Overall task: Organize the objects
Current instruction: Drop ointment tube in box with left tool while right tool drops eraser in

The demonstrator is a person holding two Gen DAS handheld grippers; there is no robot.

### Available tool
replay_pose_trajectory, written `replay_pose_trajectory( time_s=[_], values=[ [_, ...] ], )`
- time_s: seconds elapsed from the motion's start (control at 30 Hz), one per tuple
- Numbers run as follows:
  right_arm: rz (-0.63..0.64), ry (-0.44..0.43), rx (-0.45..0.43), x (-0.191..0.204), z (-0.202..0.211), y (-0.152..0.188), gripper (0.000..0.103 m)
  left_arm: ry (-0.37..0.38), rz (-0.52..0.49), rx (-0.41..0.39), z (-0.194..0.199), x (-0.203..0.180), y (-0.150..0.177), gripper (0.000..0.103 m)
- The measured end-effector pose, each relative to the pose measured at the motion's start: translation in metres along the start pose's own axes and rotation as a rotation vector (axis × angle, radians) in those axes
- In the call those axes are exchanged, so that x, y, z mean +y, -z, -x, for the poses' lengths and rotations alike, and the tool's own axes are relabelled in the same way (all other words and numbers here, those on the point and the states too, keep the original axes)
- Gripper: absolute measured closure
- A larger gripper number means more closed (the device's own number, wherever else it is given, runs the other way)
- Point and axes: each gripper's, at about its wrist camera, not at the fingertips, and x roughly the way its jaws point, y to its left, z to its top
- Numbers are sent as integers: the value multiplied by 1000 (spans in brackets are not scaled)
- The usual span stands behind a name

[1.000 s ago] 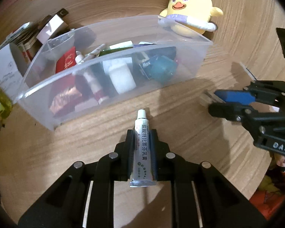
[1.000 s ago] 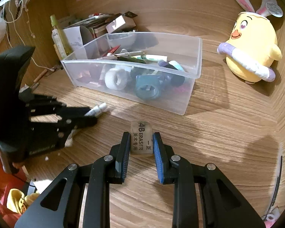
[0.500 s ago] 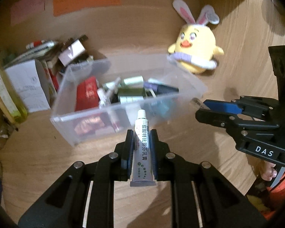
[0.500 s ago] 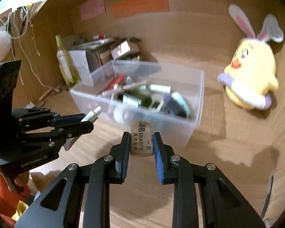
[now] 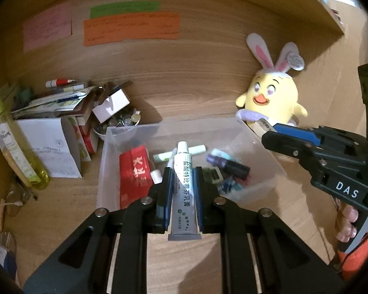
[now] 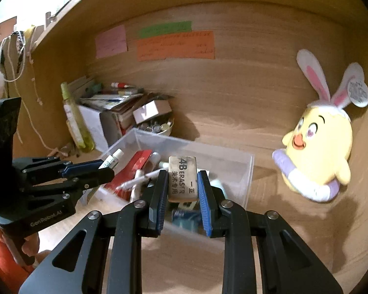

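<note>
Wooden worktop [image 5: 61,210], sticky notes [image 5: 131,28] on the back panel, yellow chick plush [image 6: 316,147] at right. Left claw [image 5: 182,188] pinches a white ointment tube [image 5: 184,191] (cap forward) above the clear plastic bin [image 5: 265,156]. Right claw [image 6: 181,191] clamps a 4B eraser [image 6: 183,177], held over the same bin's near edge.

Left tongs [image 5: 182,183] gripping ointment tube [image 5: 183,191] — clear bin [image 5: 262,152] behind
</note>
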Motion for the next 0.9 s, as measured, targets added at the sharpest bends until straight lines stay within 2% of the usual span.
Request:
replay_pose_trajectory(
  time_s=[0.23, 0.47, 0.7, 0.9],
  values=[
    [-1, 6, 65, -1, -41, -12, 81, -10, 26, 53, -34, 8, -14, 87],
    [19, 20, 161, 0, -79, 1, 81, 2, 72, 127, -67, 24, -11, 87],
    [14, 42, 230, -7, -104, 14, 81, 14, 91, 159, -78, 30, -6, 87],
    [17, 36, 240, -8, -101, 13, 81, 27, 86, 137, -70, 30, -9, 87]
  ],
)
